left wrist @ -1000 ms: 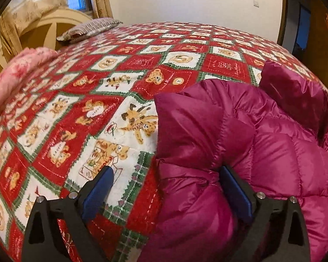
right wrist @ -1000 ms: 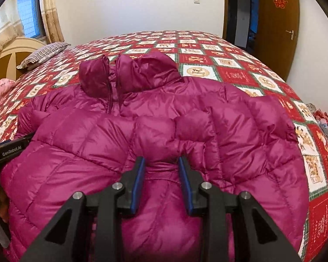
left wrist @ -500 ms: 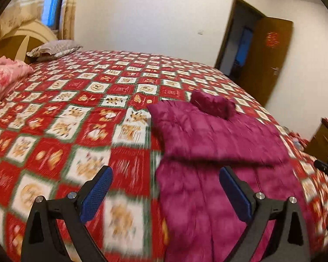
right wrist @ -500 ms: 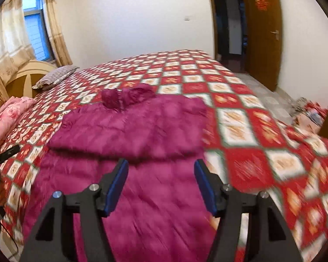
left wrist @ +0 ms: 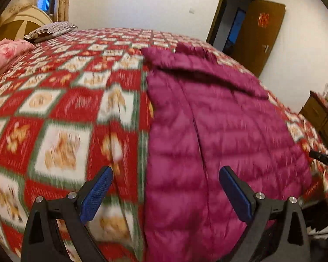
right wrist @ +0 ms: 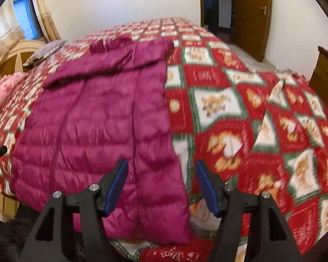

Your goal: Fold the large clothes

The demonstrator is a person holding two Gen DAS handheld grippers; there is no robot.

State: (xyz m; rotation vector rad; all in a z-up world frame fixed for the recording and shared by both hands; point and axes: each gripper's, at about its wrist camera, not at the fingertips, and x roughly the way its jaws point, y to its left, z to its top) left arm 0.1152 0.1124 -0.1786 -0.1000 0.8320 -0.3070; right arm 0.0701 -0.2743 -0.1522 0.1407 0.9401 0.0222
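So the magenta puffer jacket (left wrist: 218, 135) was lying flat on the bed (left wrist: 61, 109), front side up with the zip line running down the middle, collar (right wrist: 108, 44) pointing toward the far wall and the hem hanging right at the near edge of the mattress. Both sleeves looked folded in across the chest, making a thick band across the upper part (the frames were pretty smeared, so I couldn't make out the cuffs). The left gripper (left wrist: 166, 194) hovered over the jacket's left side edge near the hem, jaws spread wide and gripping nothing, with one blue pad over the quilt and the other over the jacket. The right gripper (right wrist: 161, 187) sat over the jacket's right bottom corner, and its jaws had just been opening; they stood released, apart from the fabric, with the jacket's edge showing in the gap below them but not pinched. The bed cover was that red, white and green patchwork quilt with teddy bear squares. Up by the cream headboard (left wrist: 21, 25) there was a striped pillow (left wrist: 52, 29), and a pink flowery blanket (left wrist: 4, 54) bunched beside it. A brown door (right wrist: 250, 15) stood open across the room.
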